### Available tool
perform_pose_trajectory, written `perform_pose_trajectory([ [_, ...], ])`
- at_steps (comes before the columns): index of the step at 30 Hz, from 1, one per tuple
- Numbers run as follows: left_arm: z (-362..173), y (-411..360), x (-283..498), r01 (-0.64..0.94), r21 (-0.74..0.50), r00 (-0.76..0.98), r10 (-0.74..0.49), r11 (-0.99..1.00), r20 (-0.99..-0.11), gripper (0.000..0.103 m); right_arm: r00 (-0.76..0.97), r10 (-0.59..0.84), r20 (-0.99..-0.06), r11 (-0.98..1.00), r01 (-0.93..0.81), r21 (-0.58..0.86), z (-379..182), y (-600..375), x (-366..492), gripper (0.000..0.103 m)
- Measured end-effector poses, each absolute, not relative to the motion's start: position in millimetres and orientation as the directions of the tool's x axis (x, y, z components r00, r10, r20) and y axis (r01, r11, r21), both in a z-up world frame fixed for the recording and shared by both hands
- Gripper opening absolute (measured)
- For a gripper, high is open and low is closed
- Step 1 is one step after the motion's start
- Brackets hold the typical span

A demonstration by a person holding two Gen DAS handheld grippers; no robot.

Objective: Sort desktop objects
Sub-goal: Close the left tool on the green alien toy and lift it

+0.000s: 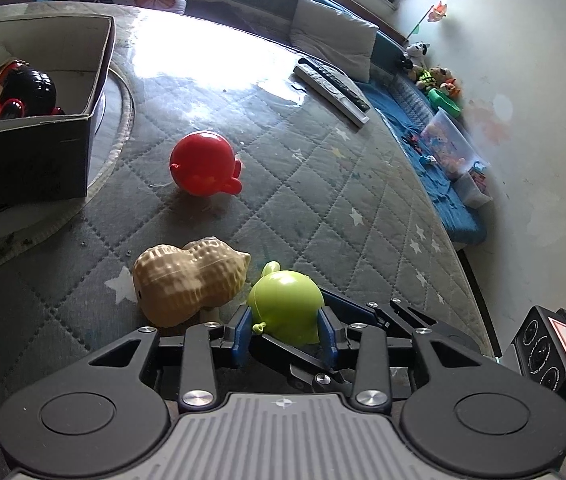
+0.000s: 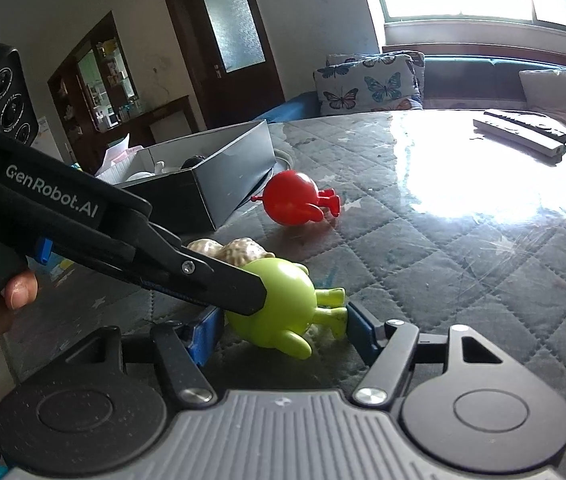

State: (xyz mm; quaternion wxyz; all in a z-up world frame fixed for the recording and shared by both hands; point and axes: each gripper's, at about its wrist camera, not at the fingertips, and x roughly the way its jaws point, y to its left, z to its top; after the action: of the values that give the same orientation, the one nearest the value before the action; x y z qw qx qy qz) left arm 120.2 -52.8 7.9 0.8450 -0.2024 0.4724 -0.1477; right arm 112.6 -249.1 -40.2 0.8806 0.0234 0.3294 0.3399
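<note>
A lime-green round toy figure (image 1: 285, 306) lies on the quilted table. My left gripper (image 1: 286, 334) has its blue pads against both sides of it, shut on it. In the right wrist view the same green toy (image 2: 279, 300) lies between my right gripper's (image 2: 281, 326) wide-open blue pads, with the left gripper's black finger pressed on its left side. A tan peanut-shaped toy (image 1: 185, 282) touches the green toy on its left. A red round toy (image 1: 203, 168) lies farther off. A black cardboard box (image 1: 35, 156) at the left holds a black-and-red toy (image 1: 23, 90).
Two remote controls (image 1: 333, 90) lie at the table's far side. The box stands on a round grey mat (image 1: 123, 120). A sofa with butterfly cushions (image 2: 367, 84) runs behind the table. The table edge (image 1: 467, 272) curves away on the right above a blue bench with toys.
</note>
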Motion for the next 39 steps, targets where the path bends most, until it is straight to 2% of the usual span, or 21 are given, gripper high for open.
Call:
perform_pose_trajectory([
  [22, 15, -54, 119, -0.014, -0.459, 0.532, -0.382, 0.888, -0.755, 0.039, 0.528, 0.653, -0.543, 0.739, -0.6, 0.307, -41, -254, 112, 0.072],
  [39, 4, -44, 133, -0.038, -0.541, 0.511, -0.449, 0.84, -0.733, 0.039, 0.543, 0.64, -0.543, 0.757, -0.567, 0.325, -41, -255, 116, 0.073],
])
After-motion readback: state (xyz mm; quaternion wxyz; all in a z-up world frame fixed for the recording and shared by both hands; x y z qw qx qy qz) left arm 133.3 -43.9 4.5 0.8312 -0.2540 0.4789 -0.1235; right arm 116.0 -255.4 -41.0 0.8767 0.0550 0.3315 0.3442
